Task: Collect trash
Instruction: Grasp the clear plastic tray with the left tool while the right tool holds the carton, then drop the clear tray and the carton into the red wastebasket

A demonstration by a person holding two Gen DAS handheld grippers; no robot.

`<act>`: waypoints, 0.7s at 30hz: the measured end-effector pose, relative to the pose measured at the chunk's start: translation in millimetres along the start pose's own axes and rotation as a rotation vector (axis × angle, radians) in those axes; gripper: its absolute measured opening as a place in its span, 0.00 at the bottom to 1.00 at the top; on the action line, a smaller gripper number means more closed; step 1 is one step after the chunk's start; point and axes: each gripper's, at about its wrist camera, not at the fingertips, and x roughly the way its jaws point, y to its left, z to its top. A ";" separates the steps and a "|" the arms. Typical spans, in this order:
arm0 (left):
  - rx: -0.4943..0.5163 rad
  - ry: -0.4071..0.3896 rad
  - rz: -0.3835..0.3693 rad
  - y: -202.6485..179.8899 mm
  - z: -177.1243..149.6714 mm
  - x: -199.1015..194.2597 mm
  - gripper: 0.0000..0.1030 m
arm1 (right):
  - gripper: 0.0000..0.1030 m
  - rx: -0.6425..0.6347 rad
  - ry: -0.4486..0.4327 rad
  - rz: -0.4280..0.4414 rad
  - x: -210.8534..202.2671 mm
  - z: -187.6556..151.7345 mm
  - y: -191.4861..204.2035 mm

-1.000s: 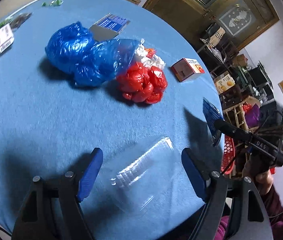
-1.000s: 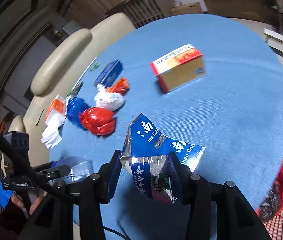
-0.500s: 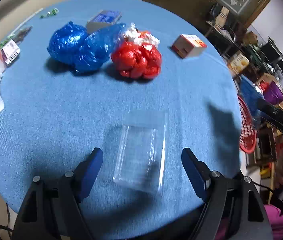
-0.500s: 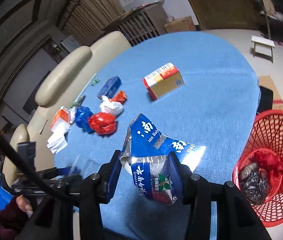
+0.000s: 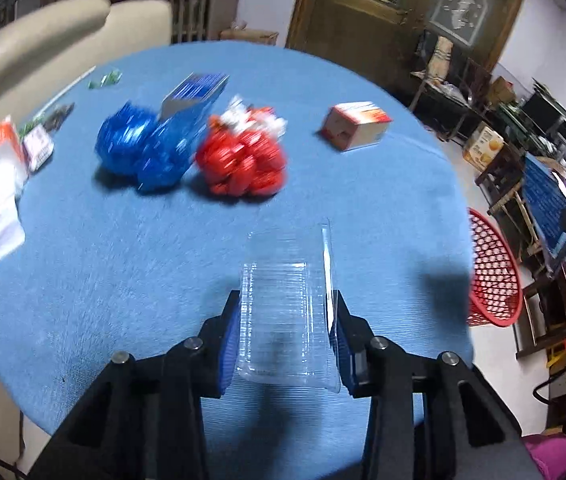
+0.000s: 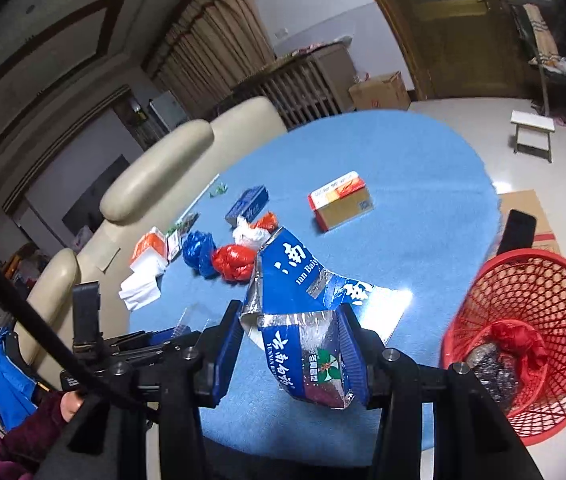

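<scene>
Two grippers grasp trash: left gripper (image 5: 287, 320) clamps a clear plastic tray (image 5: 285, 308), right gripper (image 6: 289, 344) a torn blue carton (image 6: 303, 312), red basket (image 6: 539, 300) at three o'clock.

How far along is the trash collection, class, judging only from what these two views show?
Done: red bag and dark wrapper lie in the red basket. In hand: left tool grips the clear plastic tray; right tool grips the flattened blue carton. Left on the table: blue bag, red bag, small box.
</scene>
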 end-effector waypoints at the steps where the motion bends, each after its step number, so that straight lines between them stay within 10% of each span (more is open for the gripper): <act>1: 0.020 -0.012 -0.007 -8.8 2.2 -5.4 0.42 | 0.48 0.004 -0.014 -0.006 -6.5 -0.7 -2.5; 10: 0.198 -0.049 -0.176 -120.6 39.8 -20.2 0.42 | 0.48 0.197 -0.133 -0.098 -77.6 -22.1 -76.6; 21: 0.402 0.111 -0.260 -276.3 54.1 58.8 0.42 | 0.50 0.649 -0.242 -0.028 -123.2 -66.2 -216.2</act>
